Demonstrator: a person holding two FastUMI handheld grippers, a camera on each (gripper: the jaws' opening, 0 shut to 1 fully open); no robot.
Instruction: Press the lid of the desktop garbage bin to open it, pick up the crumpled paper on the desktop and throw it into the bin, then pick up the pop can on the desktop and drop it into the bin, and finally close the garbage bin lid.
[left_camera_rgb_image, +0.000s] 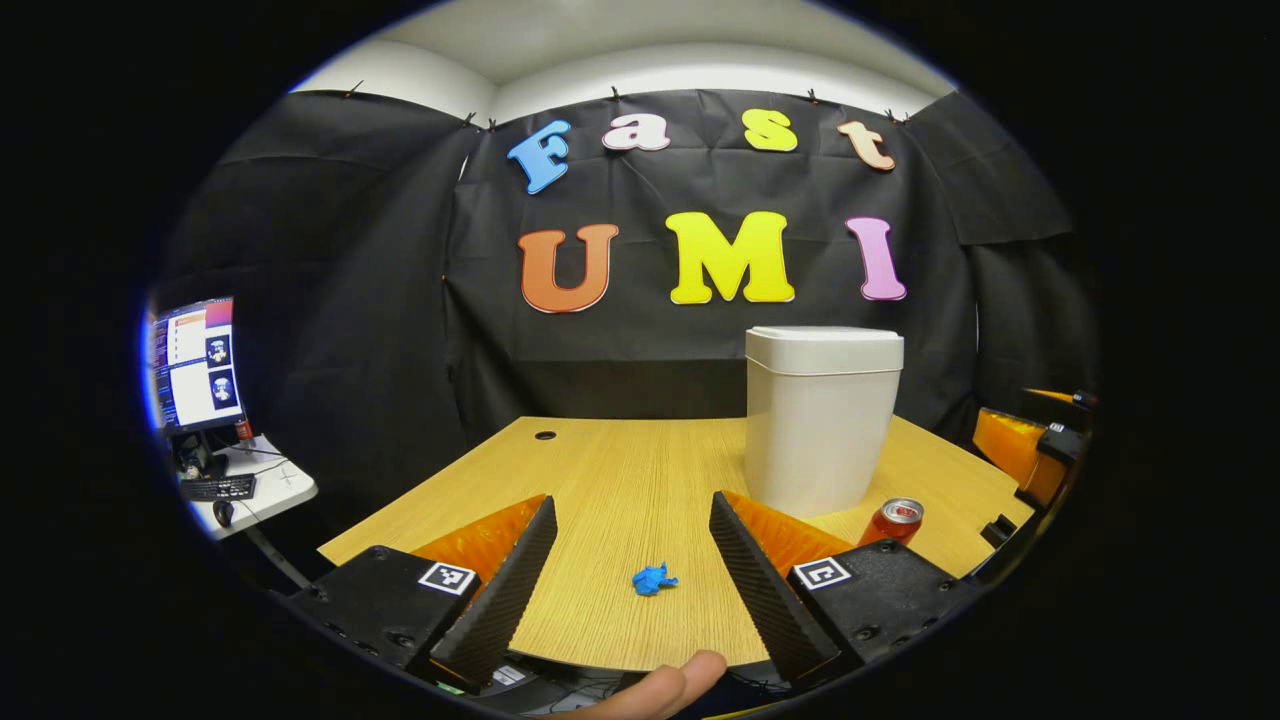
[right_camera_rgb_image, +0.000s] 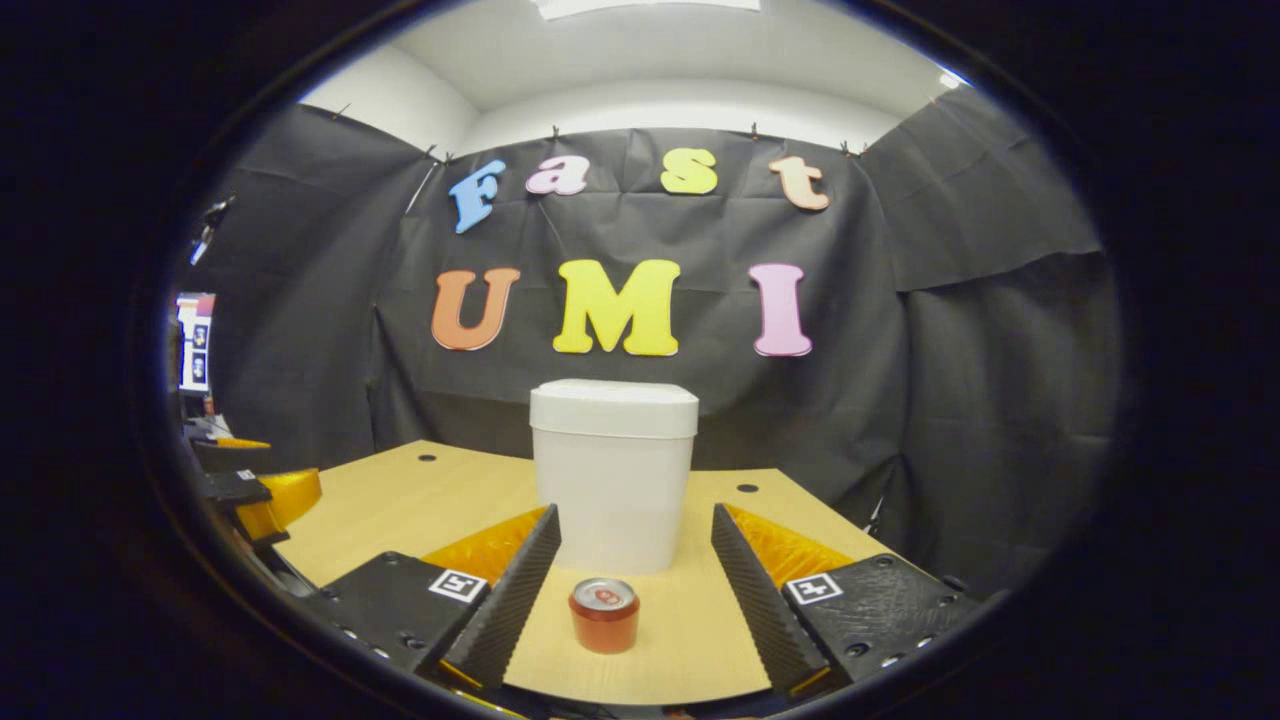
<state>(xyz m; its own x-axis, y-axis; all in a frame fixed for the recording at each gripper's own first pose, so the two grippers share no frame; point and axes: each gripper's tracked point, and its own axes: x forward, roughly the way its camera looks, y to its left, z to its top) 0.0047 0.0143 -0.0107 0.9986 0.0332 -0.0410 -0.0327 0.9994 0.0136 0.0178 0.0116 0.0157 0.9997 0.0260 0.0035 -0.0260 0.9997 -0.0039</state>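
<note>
In the left gripper view a wooden tabletop (left_camera_rgb_image: 620, 480) stands before black cloth walls, with a side desk carrying a monitor (left_camera_rgb_image: 195, 362) and keyboard well off to the bin's left. The left claw (left_camera_rgb_image: 632, 580) hangs over the near edge with its fingers wide apart, touching nothing; the blue crumpled paper (left_camera_rgb_image: 654, 579) lies between them, in front of the white bin (left_camera_rgb_image: 820, 420), whose lid is closed. The pop can (left_camera_rgb_image: 893, 521) stands upright just beside the bin's front. In the right gripper view the right claw (right_camera_rgb_image: 632, 590) is spread wide and empty, the pop can (right_camera_rgb_image: 604, 614) upright between its fingers, just before the closed bin (right_camera_rgb_image: 612, 475); the other gripper (right_camera_rgb_image: 262, 495) sits left of the bin.
</note>
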